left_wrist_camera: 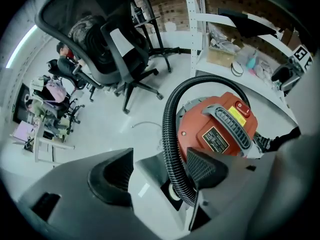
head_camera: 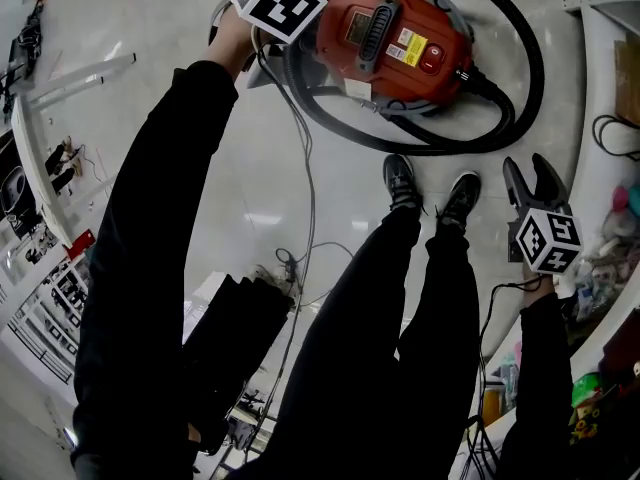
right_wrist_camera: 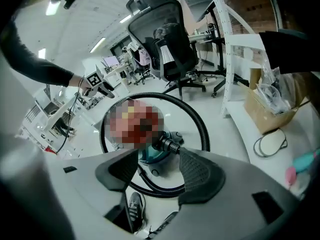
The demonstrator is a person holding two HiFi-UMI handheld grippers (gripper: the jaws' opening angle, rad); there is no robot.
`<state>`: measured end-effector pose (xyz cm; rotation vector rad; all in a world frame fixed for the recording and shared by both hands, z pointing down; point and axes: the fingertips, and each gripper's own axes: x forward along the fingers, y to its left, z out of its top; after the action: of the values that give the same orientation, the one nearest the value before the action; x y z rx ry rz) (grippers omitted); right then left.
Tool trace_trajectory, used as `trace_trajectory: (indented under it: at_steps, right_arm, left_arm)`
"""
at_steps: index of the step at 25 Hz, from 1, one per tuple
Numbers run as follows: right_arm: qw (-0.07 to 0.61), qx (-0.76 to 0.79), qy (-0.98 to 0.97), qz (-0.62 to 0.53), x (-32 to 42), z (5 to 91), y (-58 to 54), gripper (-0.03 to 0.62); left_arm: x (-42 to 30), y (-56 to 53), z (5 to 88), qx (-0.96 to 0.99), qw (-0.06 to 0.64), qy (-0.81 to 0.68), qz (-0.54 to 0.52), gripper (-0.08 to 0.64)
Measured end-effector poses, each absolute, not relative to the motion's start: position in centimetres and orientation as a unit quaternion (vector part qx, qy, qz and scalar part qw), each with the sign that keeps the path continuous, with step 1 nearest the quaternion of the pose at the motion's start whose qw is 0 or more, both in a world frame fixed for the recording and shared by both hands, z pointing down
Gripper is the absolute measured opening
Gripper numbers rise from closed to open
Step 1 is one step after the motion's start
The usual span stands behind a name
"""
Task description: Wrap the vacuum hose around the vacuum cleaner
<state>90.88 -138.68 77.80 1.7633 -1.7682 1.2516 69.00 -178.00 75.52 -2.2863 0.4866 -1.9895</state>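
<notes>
The red vacuum cleaner [head_camera: 390, 38] stands on the pale floor, with its black ribbed hose [head_camera: 528, 68] looped round it. My left gripper [head_camera: 275, 43] is at the cleaner's left side, its jaws hidden under the marker cube in the head view. In the left gripper view it [left_wrist_camera: 159, 173] stands wide open over the hose [left_wrist_camera: 172, 134]. The hose runs down close along the right finger [left_wrist_camera: 205, 166] into a pale grey end piece [left_wrist_camera: 150, 166]. My right gripper [head_camera: 532, 173] hangs open and empty nearer to me. The cleaner [right_wrist_camera: 152, 155] and hose [right_wrist_camera: 200, 124] lie ahead of it [right_wrist_camera: 159, 173].
The person's two shoes [head_camera: 403, 180] stand just in front of the hose loop. Thin cables [head_camera: 305, 168] trail across the floor. A white shelf rack [head_camera: 610, 88] with a cardboard box [right_wrist_camera: 265, 109] runs along the right. A black office chair [left_wrist_camera: 120, 49] stands beyond the cleaner.
</notes>
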Motion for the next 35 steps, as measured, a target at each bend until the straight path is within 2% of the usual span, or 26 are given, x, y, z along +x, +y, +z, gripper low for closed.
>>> trace_trajectory:
  at_steps: [6, 11, 14, 17, 22, 24, 27, 31, 35]
  right_arm:
    - [0.174, 0.616, -0.634, 0.434, 91.2, 76.3, -138.6, 0.262]
    - [0.170, 0.600, -0.646, 0.441, 90.4, 73.4, -137.2, 0.262]
    - [0.164, 0.580, -0.659, 0.450, 89.6, 71.0, -136.3, 0.261]
    - [0.166, 0.549, -0.673, 0.466, 87.7, 67.4, -133.8, 0.252]
    - [0.160, 0.508, -0.707, 0.465, 85.1, 59.3, -132.1, 0.175]
    - [0.147, 0.494, -0.722, 0.460, 84.1, 55.5, -131.7, 0.133]
    - [0.126, 0.486, -0.753, 0.425, 83.4, 50.3, -132.5, 0.073]
    - [0.097, 0.481, -0.793, 0.362, 82.9, 43.7, -133.3, 0.033]
    - [0.097, 0.489, -0.805, 0.323, 83.6, 40.1, -132.3, 0.025]
  left_arm:
    - [67.3, -176.1, 72.7, -0.770, 0.048, 0.210, -0.600, 0.339]
    - [61.6, -169.5, 68.7, -0.782, 0.008, 0.272, -0.560, 0.337]
    - [58.7, -161.8, 65.7, -0.791, -0.064, 0.305, -0.526, 0.321]
    - [56.7, -151.7, 61.7, -0.793, -0.156, 0.333, -0.486, 0.248]
    - [57.6, -139.9, 53.1, -0.791, -0.274, 0.380, -0.394, 0.142]
    - [59.1, -137.3, 49.3, -0.805, -0.270, 0.373, -0.375, 0.097]
    - [62.5, -135.9, 44.3, -0.843, -0.222, 0.342, -0.350, 0.032]
    - [66.4, -134.7, 38.5, -0.882, -0.163, 0.305, -0.320, 0.023]
    - [69.1, -133.0, 35.2, -0.900, -0.144, 0.290, -0.293, 0.025]
